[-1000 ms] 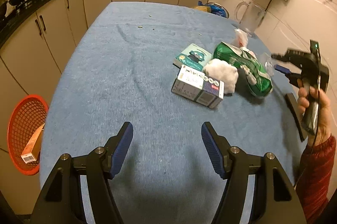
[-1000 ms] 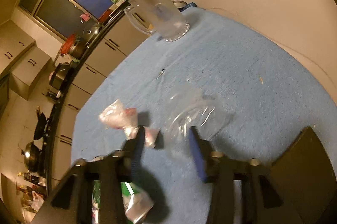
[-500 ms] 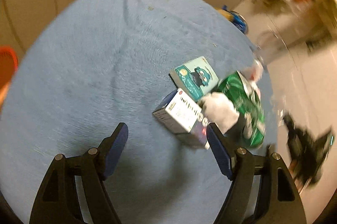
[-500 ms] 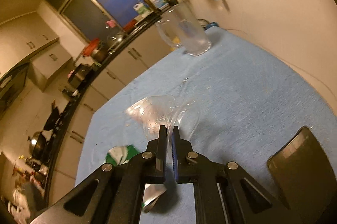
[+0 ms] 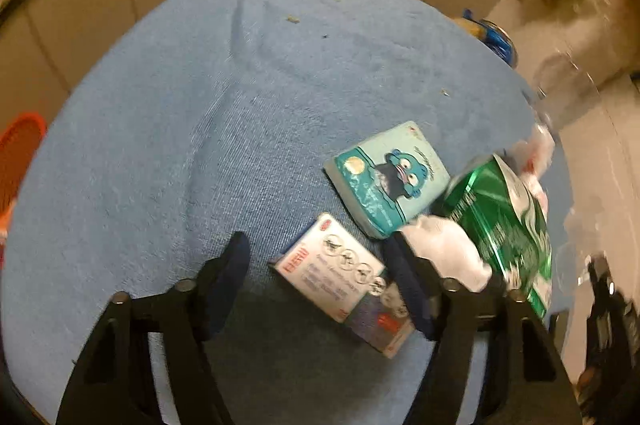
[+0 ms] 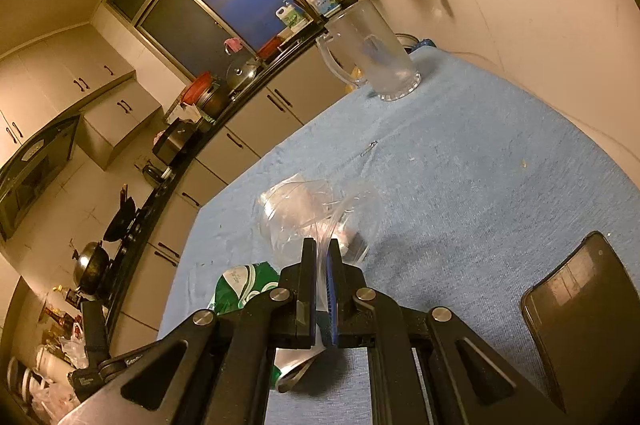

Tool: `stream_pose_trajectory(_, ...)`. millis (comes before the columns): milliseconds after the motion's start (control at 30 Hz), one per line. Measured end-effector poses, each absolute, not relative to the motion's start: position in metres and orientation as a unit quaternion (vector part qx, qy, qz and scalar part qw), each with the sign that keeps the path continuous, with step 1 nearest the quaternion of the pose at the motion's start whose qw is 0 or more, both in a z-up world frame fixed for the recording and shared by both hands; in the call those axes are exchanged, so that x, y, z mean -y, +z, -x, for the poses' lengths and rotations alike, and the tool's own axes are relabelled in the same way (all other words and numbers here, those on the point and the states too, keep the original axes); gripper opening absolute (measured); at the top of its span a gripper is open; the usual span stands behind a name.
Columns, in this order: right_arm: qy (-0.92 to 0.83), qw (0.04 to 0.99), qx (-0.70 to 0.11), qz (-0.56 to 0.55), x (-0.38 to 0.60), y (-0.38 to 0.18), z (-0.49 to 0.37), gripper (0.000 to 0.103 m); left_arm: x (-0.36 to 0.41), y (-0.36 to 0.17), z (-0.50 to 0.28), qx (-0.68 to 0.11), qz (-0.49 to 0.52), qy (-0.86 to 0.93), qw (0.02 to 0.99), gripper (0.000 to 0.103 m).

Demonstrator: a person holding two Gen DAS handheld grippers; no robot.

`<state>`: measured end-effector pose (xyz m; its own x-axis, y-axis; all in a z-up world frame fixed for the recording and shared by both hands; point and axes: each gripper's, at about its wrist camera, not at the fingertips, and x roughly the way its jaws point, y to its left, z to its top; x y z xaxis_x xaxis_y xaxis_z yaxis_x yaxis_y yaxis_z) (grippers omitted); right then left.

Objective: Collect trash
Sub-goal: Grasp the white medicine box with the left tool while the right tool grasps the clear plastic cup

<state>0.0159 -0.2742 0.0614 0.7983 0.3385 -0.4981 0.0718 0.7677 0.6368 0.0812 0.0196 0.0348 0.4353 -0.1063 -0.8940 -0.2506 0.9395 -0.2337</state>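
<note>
On the blue cloth table, my left gripper straddles a small white printed carton, its long axis running near-right to far-left; my jaws are closing, not yet touching it. My right gripper pinches a crumpled clear plastic cup lifted above the cloth. Far off stands a clear glass mug.
</note>
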Motion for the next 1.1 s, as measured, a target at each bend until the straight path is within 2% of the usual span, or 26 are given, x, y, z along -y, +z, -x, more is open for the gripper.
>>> stream_pose_trajectory(233,0.110,0.894,-0.299,-0.315,0.262,0.068,-0.015,0.005,-0.037,0.040,-0.049,-0.538,0.111,0.009,0.836,0.059)
stream_pose_trajectory(400,0.139,0.904,-0.285,-0.287,0.244,0.076,-0.009,0.005,-0.050,0.034,-0.042,-0.533,0.118,-0.005,0.838,0.070)
stream_pose_trajectory(500,0.154,0.908,-0.282,-0.269,0.231,0.081,-0.003,0.005,-0.061,0.031,-0.036,-0.529,0.147,-0.030,0.835,0.061)
stream_pose_trajectory(867,0.204,0.904,-0.293,-0.237,0.188,0.089,0.030,0.005,-0.067,0.046,0.001,-0.529,0.057,-0.044,0.845,0.056)
stream_pose_trajectory(1033,0.227,0.900,-0.299,-0.222,0.163,0.089,0.039,0.005,-0.075,0.041,0.008,-0.521,0.081,-0.061,0.847,0.055)
stream_pose_trajectory(1100,0.233,0.898,-0.302,-0.218,0.156,0.090,0.040,0.005,-0.076,0.042,0.014,-0.509,0.089,-0.064,0.854,0.050)
